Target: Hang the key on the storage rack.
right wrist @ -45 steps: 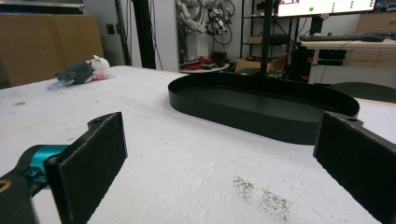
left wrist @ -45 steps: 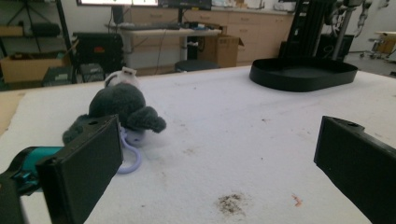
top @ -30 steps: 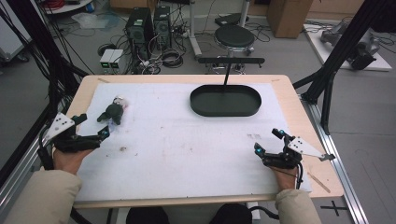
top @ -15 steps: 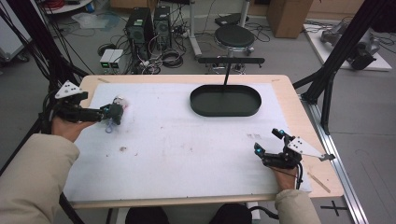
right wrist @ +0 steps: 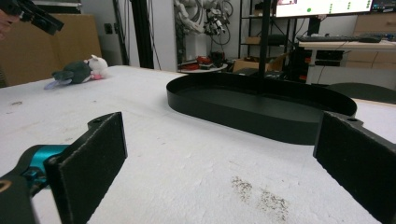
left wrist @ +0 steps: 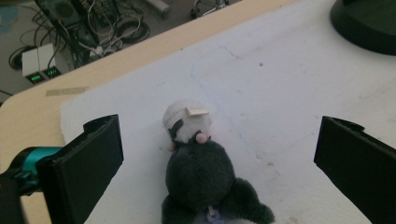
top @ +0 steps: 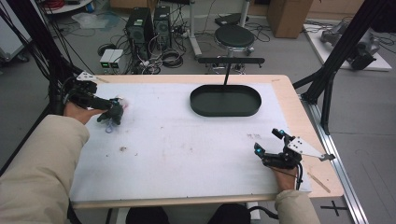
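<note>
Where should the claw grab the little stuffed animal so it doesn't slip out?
Probably across the dark round body of the stuffed animal, coming straight down from above. It lies flat on the white mat, and the body is its widest, softest part, while the pale head is small. The left claw is already open with one jaw on each side of it, so closing there should hold.

A black oval tray [top: 225, 110] sits on the far part of the desk [top: 285, 88], on a white sheet [top: 187, 149] marked with dark specks. Beyond the desk's far edge, a round black stool [top: 235, 36] stands on the grey floor beside two computer towers [top: 149, 23] and tangled cables [top: 170, 58].
</note>
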Motion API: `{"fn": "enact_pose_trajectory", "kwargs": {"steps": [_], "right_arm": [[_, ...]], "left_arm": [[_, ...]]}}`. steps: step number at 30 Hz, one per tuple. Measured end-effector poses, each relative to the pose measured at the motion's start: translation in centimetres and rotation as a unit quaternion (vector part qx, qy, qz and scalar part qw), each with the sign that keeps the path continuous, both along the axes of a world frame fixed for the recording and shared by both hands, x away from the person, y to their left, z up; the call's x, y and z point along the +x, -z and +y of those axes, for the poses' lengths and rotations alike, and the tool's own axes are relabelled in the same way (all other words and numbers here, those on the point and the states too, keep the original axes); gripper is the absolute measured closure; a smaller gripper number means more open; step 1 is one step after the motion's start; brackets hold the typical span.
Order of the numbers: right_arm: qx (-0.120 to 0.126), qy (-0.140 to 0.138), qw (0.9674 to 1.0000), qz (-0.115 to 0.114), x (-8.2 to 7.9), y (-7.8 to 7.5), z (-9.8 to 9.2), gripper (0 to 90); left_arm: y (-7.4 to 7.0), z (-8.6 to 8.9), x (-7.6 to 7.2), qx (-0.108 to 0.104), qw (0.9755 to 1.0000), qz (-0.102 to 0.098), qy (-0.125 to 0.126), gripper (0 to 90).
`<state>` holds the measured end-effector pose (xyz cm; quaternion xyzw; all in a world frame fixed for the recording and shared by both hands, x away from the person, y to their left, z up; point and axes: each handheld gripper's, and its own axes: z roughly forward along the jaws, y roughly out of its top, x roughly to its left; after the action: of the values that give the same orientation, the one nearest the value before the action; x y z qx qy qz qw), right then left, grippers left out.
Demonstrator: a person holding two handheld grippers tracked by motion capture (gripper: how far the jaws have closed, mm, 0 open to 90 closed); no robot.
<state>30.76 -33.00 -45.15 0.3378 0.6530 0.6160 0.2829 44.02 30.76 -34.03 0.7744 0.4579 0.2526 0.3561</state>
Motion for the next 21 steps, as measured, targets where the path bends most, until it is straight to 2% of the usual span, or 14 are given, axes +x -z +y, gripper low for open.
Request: {"fn": "enact_pose_trajectory", "kwargs": {"steps": [3,5,6,8,10,12,15,18,21], "right_arm": [[0.000,0.002,1.0000,0.000,0.0,0.0,0.0,1.9],[0.000,0.002,1.0000,0.000,0.0,0.0,0.0,1.9],[0.000,0.002,1.0000,0.000,0.0,0.0,0.0,1.9],[0.001,0.002,1.0000,0.000,0.0,0.0,0.0,1.9],[0.001,0.002,1.0000,0.000,0.0,0.0,0.0,1.9],[0.000,0.002,1.0000,-0.003,0.0,0.0,0.0,1.9],[0.001,0.001,1.0000,-0.003,0.1,0.0,-0.1,1.9],[0.002,0.001,1.0000,-0.004,0.1,0.0,-0.1,1.9],[0.002,0.002,1.0000,-0.004,0.1,0.0,0.0,1.9]], "left_arm": [[0.5,0.0,0.5,0.006,0.9999,0.013,-0.004,1.7],[1.3,-0.2,1.1,0.011,0.9994,0.031,-0.009,1.7],[1.3,-0.2,1.1,0.011,0.9994,0.031,-0.009,1.7],[2.2,-0.3,1.9,0.026,0.9981,0.054,-0.013,1.7],[2.5,-0.3,2.1,0.024,0.9978,0.060,-0.016,1.7],[3.3,-0.5,2.6,0.035,0.9962,0.077,-0.020,1.7],[3.9,-0.8,3.0,0.046,0.9947,0.089,-0.021,1.7],[4.3,-0.8,3.2,0.047,0.9939,0.096,-0.027,1.7],[4.8,-0.7,3.5,0.052,0.9913,0.114,-0.040,1.7]]}}
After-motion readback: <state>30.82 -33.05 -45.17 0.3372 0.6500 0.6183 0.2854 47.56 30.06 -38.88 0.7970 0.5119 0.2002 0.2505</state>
